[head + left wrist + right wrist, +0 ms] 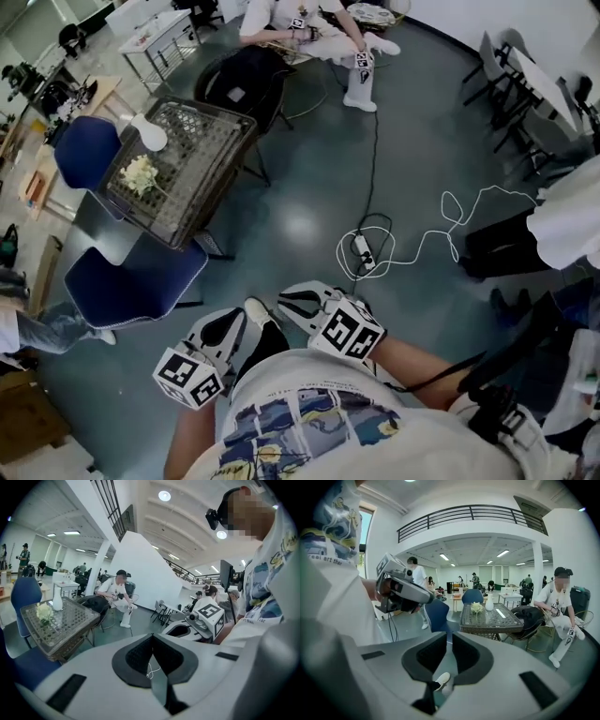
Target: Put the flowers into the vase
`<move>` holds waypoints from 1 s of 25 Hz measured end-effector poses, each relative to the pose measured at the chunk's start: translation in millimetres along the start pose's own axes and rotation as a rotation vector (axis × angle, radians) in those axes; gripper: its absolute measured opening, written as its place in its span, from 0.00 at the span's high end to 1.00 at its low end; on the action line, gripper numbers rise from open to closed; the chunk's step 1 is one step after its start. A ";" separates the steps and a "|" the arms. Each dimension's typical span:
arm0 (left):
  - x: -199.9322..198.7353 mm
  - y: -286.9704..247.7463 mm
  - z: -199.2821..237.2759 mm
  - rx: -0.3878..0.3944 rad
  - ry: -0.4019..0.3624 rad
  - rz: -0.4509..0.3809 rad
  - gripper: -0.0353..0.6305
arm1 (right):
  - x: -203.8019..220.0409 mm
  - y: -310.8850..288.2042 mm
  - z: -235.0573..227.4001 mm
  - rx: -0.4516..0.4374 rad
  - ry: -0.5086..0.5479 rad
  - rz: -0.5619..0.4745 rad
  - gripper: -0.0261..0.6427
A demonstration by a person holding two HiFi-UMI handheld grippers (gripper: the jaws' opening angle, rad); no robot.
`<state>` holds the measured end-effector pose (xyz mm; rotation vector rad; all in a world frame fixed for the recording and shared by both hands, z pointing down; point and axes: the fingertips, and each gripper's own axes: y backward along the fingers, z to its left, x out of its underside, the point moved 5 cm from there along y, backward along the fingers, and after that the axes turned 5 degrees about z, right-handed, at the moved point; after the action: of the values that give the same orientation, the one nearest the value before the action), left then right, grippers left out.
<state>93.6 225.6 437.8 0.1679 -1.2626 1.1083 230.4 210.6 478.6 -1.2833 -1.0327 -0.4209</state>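
A bunch of pale yellow-white flowers (139, 173) lies on the glass-topped wicker table (202, 187) at the upper left of the head view. The white vase (150, 134) stands just beyond the bunch. Both grippers are held close to my body, far from the table. My left gripper (239, 323) is shut with nothing between its jaws. My right gripper (291, 302) is beside it, also shut and empty. The left gripper view shows the flowers (45, 612) and vase (57, 599) at far left. In the right gripper view the flowers (476, 607) and vase (489, 603) sit straight ahead.
Two blue chairs (131, 281) stand at the table's near side. A black chair with dark cloth (246, 80) and a seated person (309, 33) are beyond it. A white cable and power strip (366, 251) lie on the floor. Another person (562, 225) is at the right.
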 end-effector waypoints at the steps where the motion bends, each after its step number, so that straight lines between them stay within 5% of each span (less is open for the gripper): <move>1: -6.6 -0.2 12.1 0.003 0.000 -0.011 0.93 | -5.6 -8.5 -7.2 0.002 -0.004 0.010 0.92; 8: -55.4 24.1 116.3 -0.019 -0.018 -0.078 0.93 | -72.2 -102.2 -62.6 -0.008 0.004 0.036 0.83; 12: -66.1 64.3 177.1 -0.096 0.014 -0.102 0.93 | -121.4 -166.5 -90.1 -0.039 0.035 0.041 0.81; 25: -83.7 110.6 328.4 -0.357 0.228 -0.193 0.93 | -244.2 -401.6 -224.8 -0.230 0.055 0.104 0.74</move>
<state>-198.7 21.6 439.3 -0.1024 -1.1898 0.7015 -113.8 -177.7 525.8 -1.5146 -0.8849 -0.5033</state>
